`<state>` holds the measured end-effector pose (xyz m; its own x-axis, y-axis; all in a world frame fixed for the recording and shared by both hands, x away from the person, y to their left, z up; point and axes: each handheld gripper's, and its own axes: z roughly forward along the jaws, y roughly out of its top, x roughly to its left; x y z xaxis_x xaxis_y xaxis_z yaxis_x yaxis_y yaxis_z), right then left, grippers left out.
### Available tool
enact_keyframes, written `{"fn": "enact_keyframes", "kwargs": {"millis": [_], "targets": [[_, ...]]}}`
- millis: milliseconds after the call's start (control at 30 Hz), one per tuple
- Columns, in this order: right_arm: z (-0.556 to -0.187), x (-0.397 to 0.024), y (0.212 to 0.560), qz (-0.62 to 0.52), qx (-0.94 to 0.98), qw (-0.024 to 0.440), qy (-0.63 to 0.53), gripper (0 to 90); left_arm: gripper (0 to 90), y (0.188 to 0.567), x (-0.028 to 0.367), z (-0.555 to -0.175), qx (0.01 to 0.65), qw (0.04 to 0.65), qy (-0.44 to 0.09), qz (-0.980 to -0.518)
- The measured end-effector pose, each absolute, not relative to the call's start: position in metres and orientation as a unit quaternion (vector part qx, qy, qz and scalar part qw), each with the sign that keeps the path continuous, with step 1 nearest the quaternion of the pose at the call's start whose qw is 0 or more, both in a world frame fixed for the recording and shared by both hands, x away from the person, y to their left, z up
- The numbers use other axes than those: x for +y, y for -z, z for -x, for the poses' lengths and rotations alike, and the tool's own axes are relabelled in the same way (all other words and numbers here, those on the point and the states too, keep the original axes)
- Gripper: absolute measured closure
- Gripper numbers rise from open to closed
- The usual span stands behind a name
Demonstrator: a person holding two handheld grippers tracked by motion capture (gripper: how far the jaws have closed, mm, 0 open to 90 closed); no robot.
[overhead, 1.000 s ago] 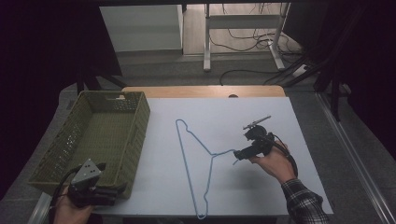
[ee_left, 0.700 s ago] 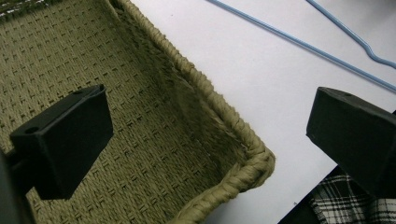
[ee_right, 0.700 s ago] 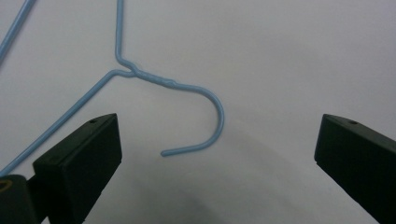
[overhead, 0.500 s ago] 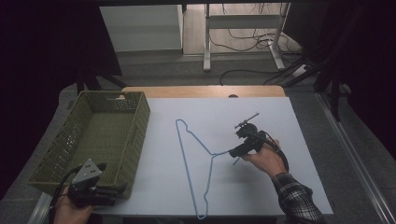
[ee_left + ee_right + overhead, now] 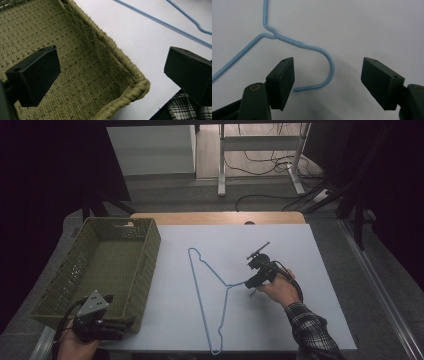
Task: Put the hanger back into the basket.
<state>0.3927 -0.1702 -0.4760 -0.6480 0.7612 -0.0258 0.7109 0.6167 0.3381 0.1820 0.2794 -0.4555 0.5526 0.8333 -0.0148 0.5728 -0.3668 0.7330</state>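
Nearest the person, the left hand-held gripper [image 5: 107,327] hovers at the near corner of the woven basket [image 5: 131,285], its jaws spread wide with nothing between them; in the left gripper view one jaw hangs over the basket's woven floor and the other over the white counter [image 5: 320,270]. It sits where it sat a second ago. Further in and to the right, the right hand-held gripper [image 5: 257,276] is down by the hook of the blue wire hanger [image 5: 207,270], which lies flat on the counter just beside the basket, its long bar running toward the near edge. In the right gripper view the hook's curve [image 5: 329,67] lies between the jaws, the open end close to one pad, but neither pad presses on the wire. The jaws have just been closing around the hook and are partly spread now. Compared with a second ago, the right hand has slid in from the right and sunk toward the hook, while hanger and basket lie as before. By the look of it the reach is done and the pinch only begun; the grasp, the lift and whatever placing follows, perhaps into the basket, are all left to do.
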Motion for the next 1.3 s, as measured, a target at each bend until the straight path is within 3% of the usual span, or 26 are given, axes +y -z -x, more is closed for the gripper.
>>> {"fn": "enact_keyframes", "kwargs": {"millis": [633, 1000, 1167, 1300], "targets": [[-0.401, -0.165, 0.496, -0.419, 0.898, 0.068, -0.113, 47.7, 0.6, 0.456, 0.28, -0.182, 0.437, 0.356, -0.184, -0.806], [-0.401, -0.159, 0.494, -0.434, 0.893, 0.066, -0.095, 68.9, 0.6, 0.455, 0.28, -0.181, 0.435, 0.355, -0.185, -0.806], [-0.401, -0.159, 0.494, -0.448, 0.887, 0.06, -0.093, 83.8, 0.7, 0.455, 0.279, -0.181, 0.434, 0.356, -0.185, -0.807], [-0.4, -0.158, 0.493, -0.447, 0.888, 0.066, -0.09, 85.9, 0.7, 0.455, 0.279, -0.181, 0.434, 0.357, -0.185, -0.806]]}}
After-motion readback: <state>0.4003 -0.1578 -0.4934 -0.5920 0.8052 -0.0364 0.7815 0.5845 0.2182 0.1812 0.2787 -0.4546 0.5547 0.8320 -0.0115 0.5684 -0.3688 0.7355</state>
